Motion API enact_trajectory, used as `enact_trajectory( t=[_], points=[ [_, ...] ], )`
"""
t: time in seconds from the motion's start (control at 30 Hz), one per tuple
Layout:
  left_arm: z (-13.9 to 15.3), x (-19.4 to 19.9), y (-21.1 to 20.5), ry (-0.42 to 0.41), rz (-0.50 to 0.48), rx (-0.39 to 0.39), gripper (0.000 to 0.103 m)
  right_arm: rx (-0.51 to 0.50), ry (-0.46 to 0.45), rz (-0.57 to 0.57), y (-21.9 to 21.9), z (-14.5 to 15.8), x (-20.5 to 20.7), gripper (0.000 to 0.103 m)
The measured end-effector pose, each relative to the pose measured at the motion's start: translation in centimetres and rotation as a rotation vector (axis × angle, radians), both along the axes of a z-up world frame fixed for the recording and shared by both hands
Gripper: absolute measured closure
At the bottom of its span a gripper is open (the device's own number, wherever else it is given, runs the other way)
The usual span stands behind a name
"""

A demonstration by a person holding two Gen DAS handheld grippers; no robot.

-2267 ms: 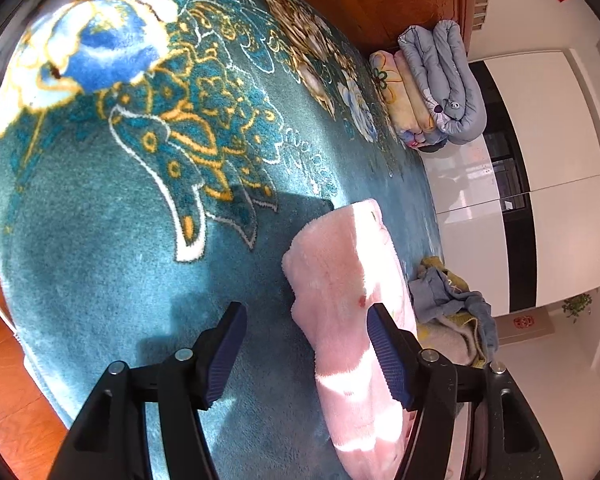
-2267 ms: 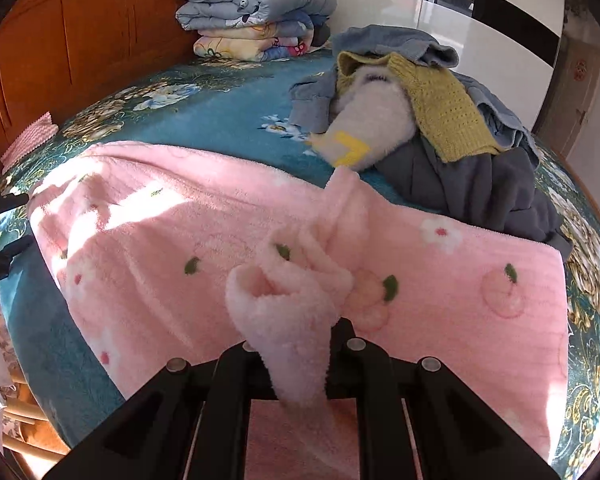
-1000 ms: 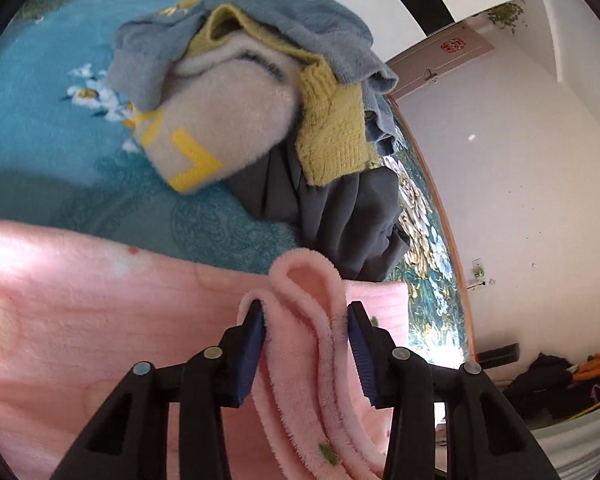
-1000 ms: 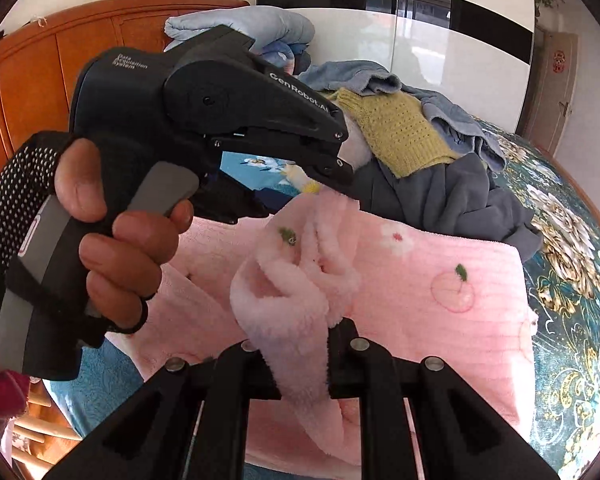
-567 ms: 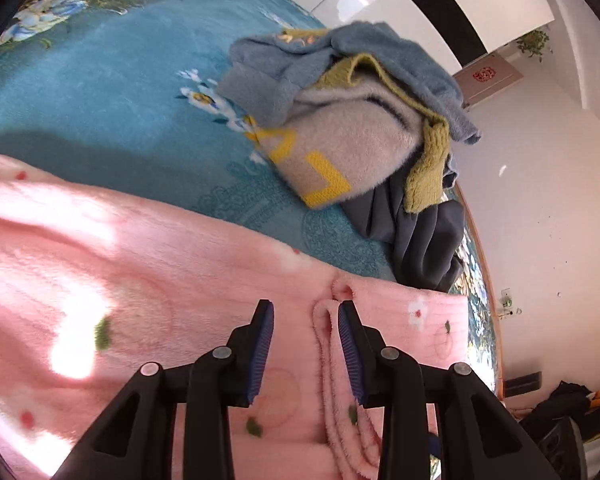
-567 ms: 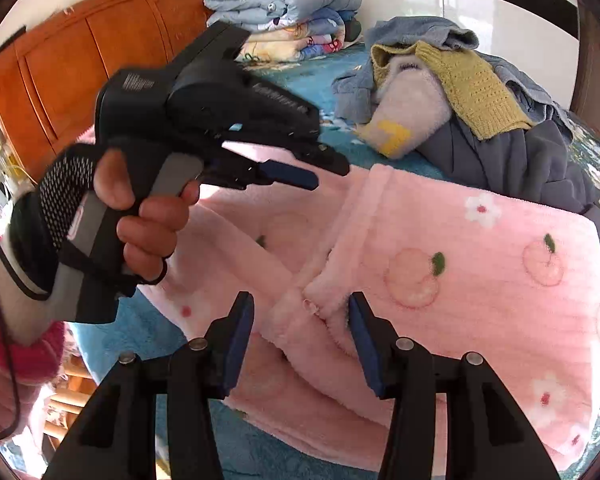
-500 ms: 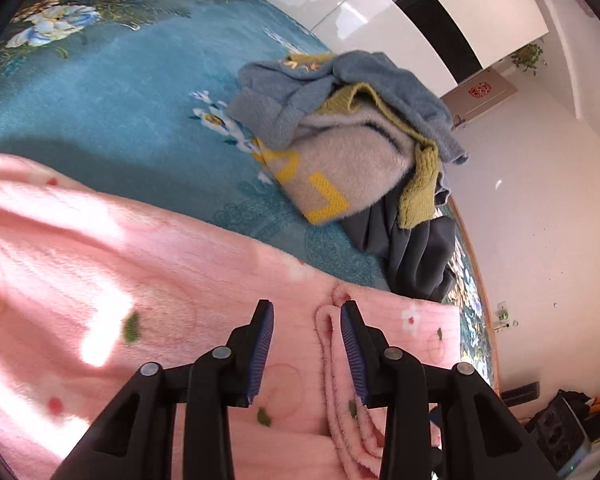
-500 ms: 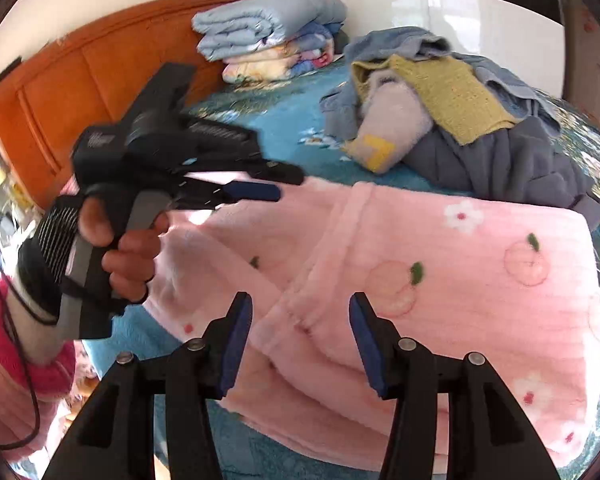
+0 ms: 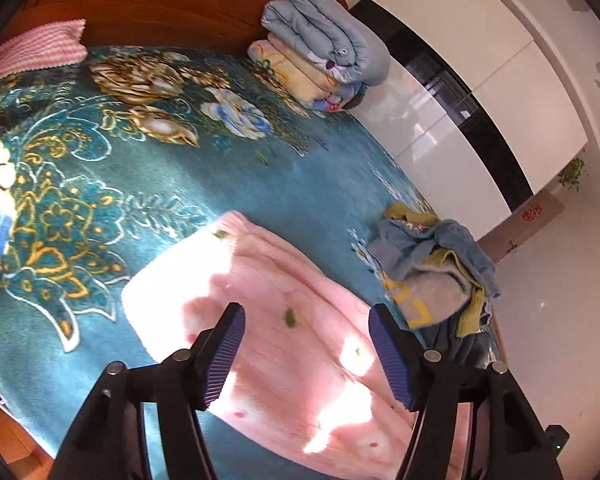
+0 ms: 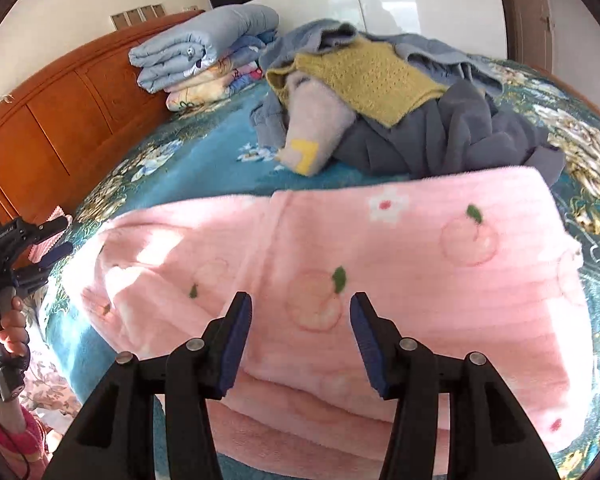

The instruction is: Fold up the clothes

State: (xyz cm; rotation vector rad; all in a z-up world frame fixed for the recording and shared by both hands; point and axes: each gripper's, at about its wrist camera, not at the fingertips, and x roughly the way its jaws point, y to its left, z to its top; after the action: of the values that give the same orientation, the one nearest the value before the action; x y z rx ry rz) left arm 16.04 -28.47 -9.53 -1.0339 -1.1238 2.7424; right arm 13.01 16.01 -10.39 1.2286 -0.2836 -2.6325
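Observation:
A pink fleece garment (image 10: 380, 264) with peach and flower prints lies folded flat on the teal floral bedspread (image 9: 100, 184); it also shows in the left wrist view (image 9: 284, 320). My left gripper (image 9: 306, 344) is open and empty, just above the garment's left part. It also shows in the right wrist view (image 10: 50, 246), held in a hand off the garment's left end. My right gripper (image 10: 300, 332) is open and empty above the garment's near edge.
A heap of unfolded clothes (image 10: 400, 92), yellow knit, grey and blue, lies beyond the garment (image 9: 436, 276). Folded quilts (image 10: 204, 56) are stacked by the wooden headboard (image 10: 40, 120). A pink striped cloth (image 9: 36, 48) lies at the bed's corner. White wardrobe doors (image 9: 480, 100) stand behind.
Both grippers have let go of the pink garment, opened and pulled back. The garment now lies flat and folded. The left gripper has swung away to the garment's left end.

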Motion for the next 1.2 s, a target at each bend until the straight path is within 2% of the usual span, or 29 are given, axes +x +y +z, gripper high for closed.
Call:
enact_trajectory(
  t=[0.03,0.1,0.23,0.37,0.53,0.6,0.63,0.67,0.7,0.73,0.8,0.9,1.03,1.13,1.2],
  points=[
    [-0.7,0.8,-1.3,-0.017,0.04,-0.003,0.03,-0.005,0.007,-0.006,0.2,0.2,0.2,0.05],
    [-3.2,1.9,-3.8,-0.057,0.107,0.052,0.028,-0.015,0.021,-0.019,0.5,0.5,0.6,0.05],
    [-8.6,2.0,-6.3,-0.04,0.151,0.361,0.027,-0.035,0.048,-0.045,1.1,1.1,1.4,0.05],
    [-10.6,0.4,-5.7,-0.061,0.15,0.387,0.025,-0.055,0.076,-0.071,1.8,1.8,2.2,0.05],
    [-9.8,-1.5,-4.3,-0.051,0.147,0.323,0.028,-0.087,0.094,-0.1,2.8,2.2,2.9,0.05],
    [-9.7,-2.3,-4.0,-0.063,0.166,0.293,0.043,-0.106,0.088,-0.106,3.2,1.9,3.0,0.05],
    [-9.7,-2.7,-4.0,-0.073,0.172,0.287,0.065,-0.115,0.086,-0.106,3.3,1.8,3.1,0.05],
    [-9.7,-3.0,-3.9,-0.088,0.174,0.281,0.072,-0.124,0.086,-0.105,3.5,1.7,3.2,0.05],
    [-9.6,-3.4,-3.9,-0.103,0.176,0.276,0.074,-0.13,0.089,-0.102,3.7,1.7,3.4,0.05],
    [-9.1,-3.6,-3.8,-0.109,0.178,0.252,0.077,-0.135,0.092,-0.103,4.0,1.7,3.5,0.05],
    [-6.4,-3.8,-2.8,-0.091,0.161,0.144,0.078,-0.147,0.103,-0.109,4.8,1.8,4.0,0.05],
    [0.6,-3.1,1.1,0.027,0.078,-0.036,0.079,-0.171,0.119,-0.139,6.6,1.9,4.6,0.05],
    [10.4,-2.3,10.1,0.213,-0.061,-0.279,0.079,-0.229,0.118,-0.178,9.2,1.3,5.3,0.05],
    [15.7,-2.1,17.8,0.316,-0.161,-0.394,0.079,-0.258,0.132,-0.189,10.8,1.2,6.2,0.05],
    [17.3,-2.2,23.5,0.353,-0.238,-0.472,0.079,-0.273,0.148,-0.199,12.0,1.3,6.9,0.05]
  ],
)
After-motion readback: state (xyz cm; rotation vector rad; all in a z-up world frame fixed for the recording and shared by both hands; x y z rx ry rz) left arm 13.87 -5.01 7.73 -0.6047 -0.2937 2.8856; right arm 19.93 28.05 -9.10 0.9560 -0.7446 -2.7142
